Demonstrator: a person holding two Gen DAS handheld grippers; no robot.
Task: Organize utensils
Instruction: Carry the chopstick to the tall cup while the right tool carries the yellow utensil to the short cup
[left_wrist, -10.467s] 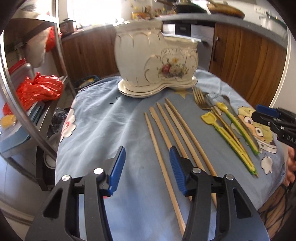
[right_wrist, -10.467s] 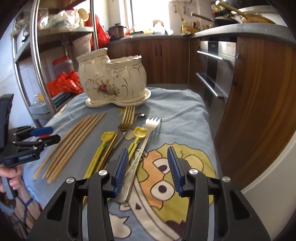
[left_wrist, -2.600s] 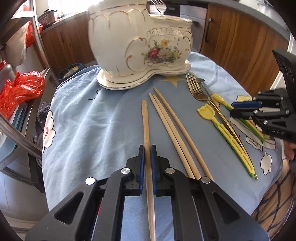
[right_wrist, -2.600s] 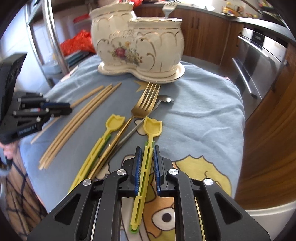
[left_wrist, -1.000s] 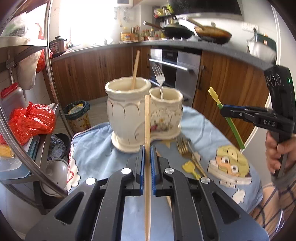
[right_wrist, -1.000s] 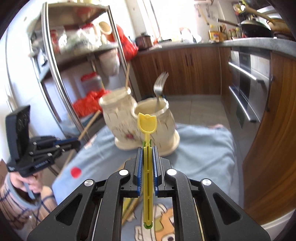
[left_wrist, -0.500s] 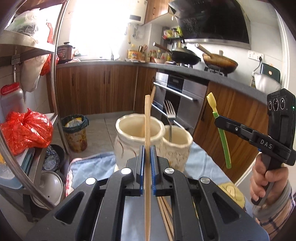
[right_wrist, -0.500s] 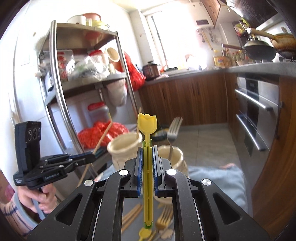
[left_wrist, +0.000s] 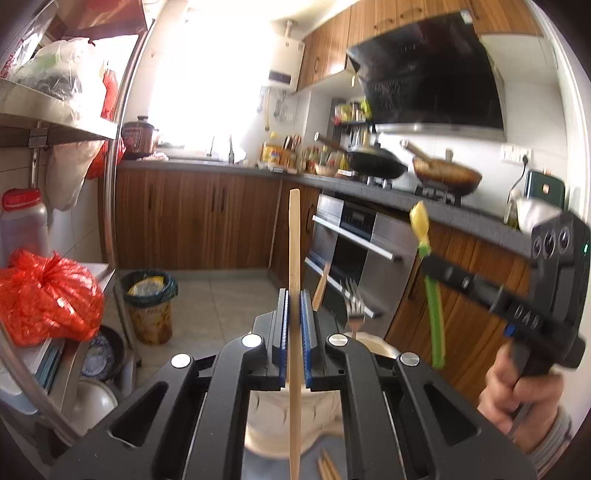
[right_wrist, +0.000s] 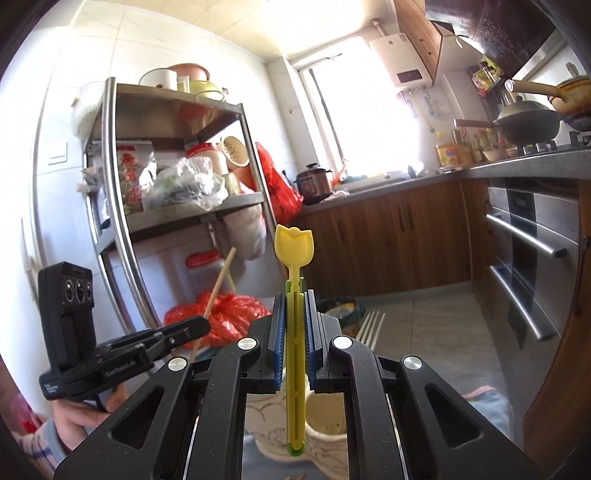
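Ceramic holder (left_wrist: 369, 341) mostly hidden behind left gripper (left_wrist: 294, 321); chopstick (left_wrist: 294, 258) cut off at 6 o'clock; right gripper (left_wrist: 432, 264) motion-blurred.

Black left claw (left_wrist: 294, 334) with blue ribbed pads (left_wrist: 282, 332), silver screws, and a striped sleeve (right_wrist: 44, 448).

The right gripper (left_wrist: 458, 280) carries white letters on its black side that read "DAS" (blurred). On the far steel shelf at the left, a white packet (right_wrist: 131, 181) bears large red Chinese characters. The left gripper (right_wrist: 195, 326) has small lettering, too fine to read.
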